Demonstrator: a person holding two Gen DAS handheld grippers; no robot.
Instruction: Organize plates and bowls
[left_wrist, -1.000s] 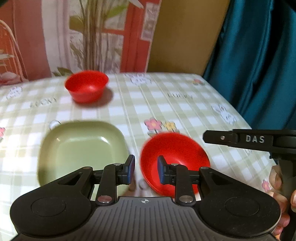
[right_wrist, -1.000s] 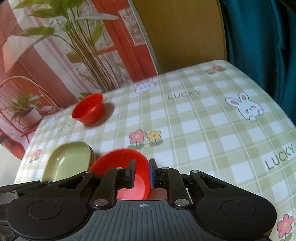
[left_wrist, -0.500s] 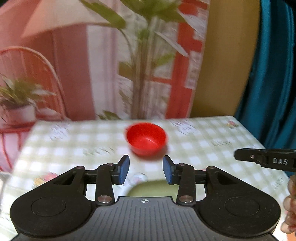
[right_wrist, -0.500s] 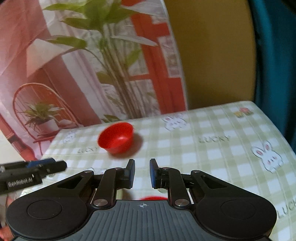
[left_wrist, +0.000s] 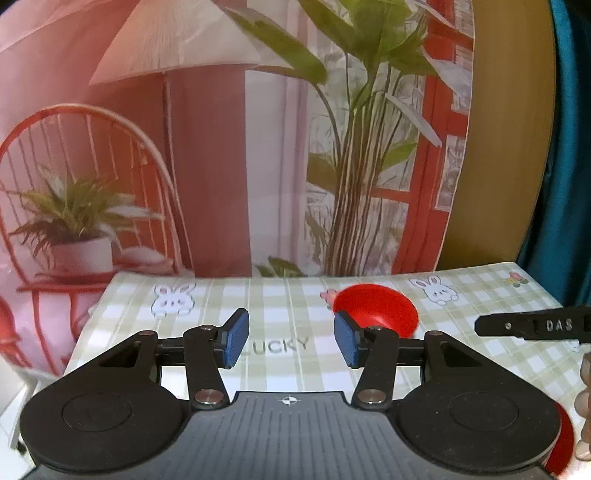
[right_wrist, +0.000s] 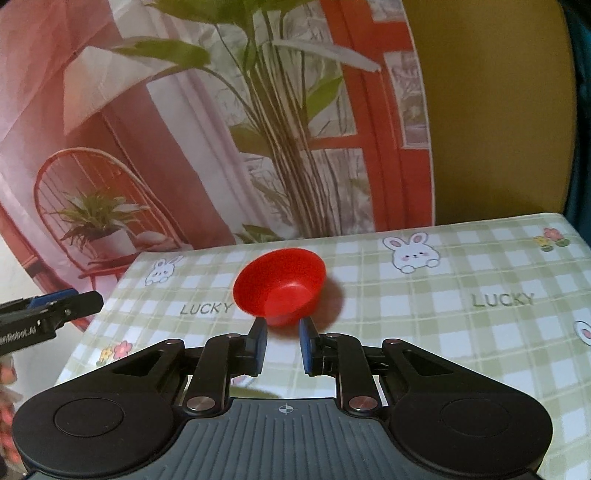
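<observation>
left gripper (left_wrist: 290, 341): spread wide, holding nothing, above checked tablecloth (left_wrist: 280, 295) | red bowl (right_wrist: 279, 287): upright at far centre of table, untouched | right gripper (right_wrist: 282, 345): part-spread, holding nothing, just short of bowl | step: reach for bowl | next: straddle rim, pinch.

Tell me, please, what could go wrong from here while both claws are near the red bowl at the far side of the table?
1. The red bowl stands just beyond the open right claw; a forward push might slide it instead of gripping it.
2. The left claw is also open and close to the bowl, so the two tools could collide.
3. Another red dish lies almost hidden under the left tool, so lowering might strike it.
</observation>
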